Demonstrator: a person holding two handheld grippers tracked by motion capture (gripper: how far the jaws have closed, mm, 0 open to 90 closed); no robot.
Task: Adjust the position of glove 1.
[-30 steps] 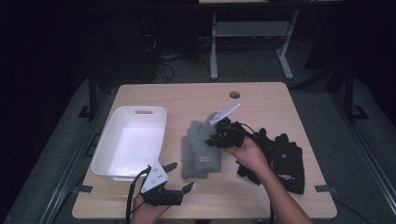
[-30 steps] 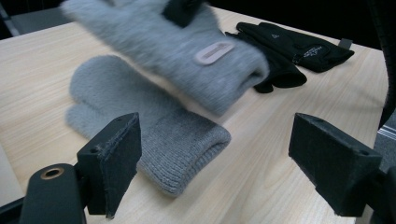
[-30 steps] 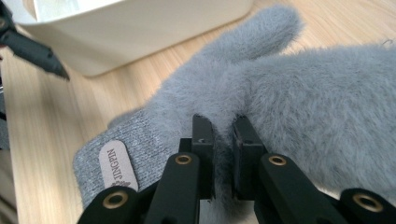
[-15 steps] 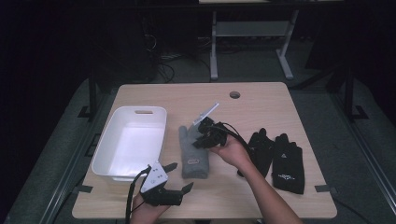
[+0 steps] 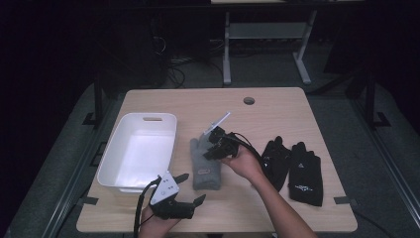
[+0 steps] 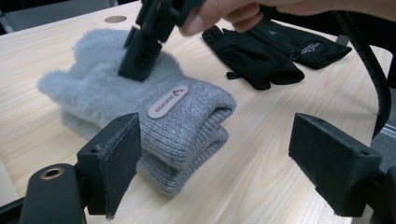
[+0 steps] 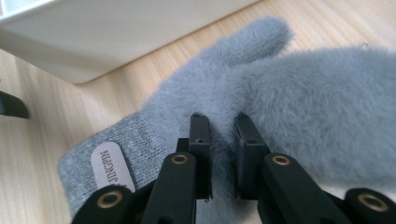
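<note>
- High view: a white tub sits near the desk's left edge, black gloves near its right edge.
- Fuzzy grey mittens lie stacked mid-desk between them, tan label up.
- Right gripper: jaws just eased apart, seemingly pinching fluff.
- Left gripper: wide open, empty, near the front edge.

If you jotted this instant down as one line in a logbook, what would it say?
right gripper: fingers narrow, pinching fuzz of grey mittens | left gripper: open, hovering near cuff | white bin: left of mittens | black gloves: right
</note>
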